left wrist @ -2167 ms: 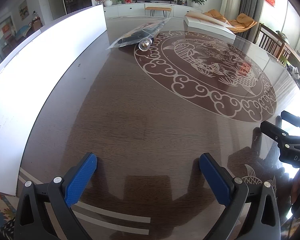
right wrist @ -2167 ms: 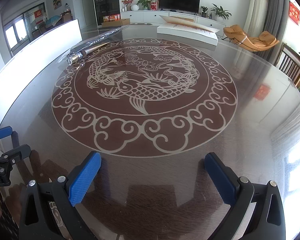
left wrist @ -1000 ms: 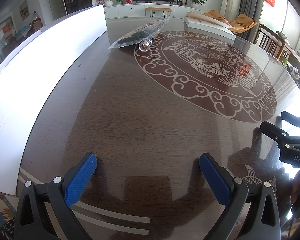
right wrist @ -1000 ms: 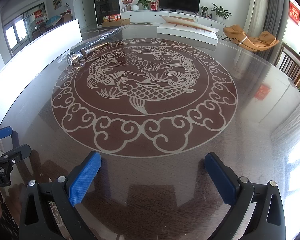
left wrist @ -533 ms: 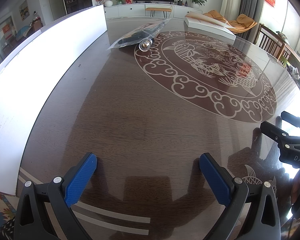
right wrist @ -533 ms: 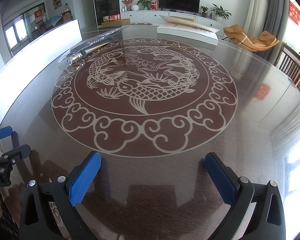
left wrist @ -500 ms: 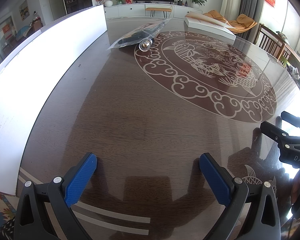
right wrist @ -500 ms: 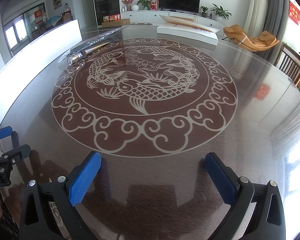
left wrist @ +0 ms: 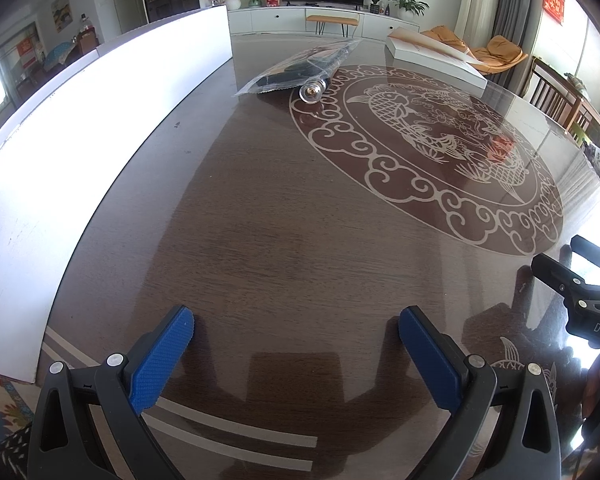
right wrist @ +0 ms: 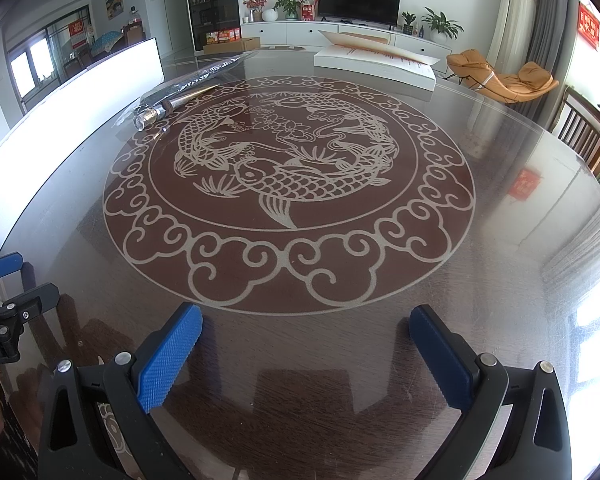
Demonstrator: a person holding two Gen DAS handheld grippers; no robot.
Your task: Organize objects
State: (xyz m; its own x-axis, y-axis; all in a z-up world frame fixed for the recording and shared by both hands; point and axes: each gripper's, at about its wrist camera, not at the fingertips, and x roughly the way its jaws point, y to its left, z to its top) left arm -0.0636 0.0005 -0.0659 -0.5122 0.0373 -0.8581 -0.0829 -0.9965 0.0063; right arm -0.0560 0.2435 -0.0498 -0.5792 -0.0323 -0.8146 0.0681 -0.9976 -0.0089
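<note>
Both wrist views look low across 1 shared table (left wrist: 300,240).

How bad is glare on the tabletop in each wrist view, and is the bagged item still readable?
Left wrist view: the white panel is blown out, and the table reflects window light at its right edge; the clear bag stays sharp. Right wrist view: a grey sheen veils the table's far and right side, yet the bag is legible. Fisheye bends the edges in both.
</note>
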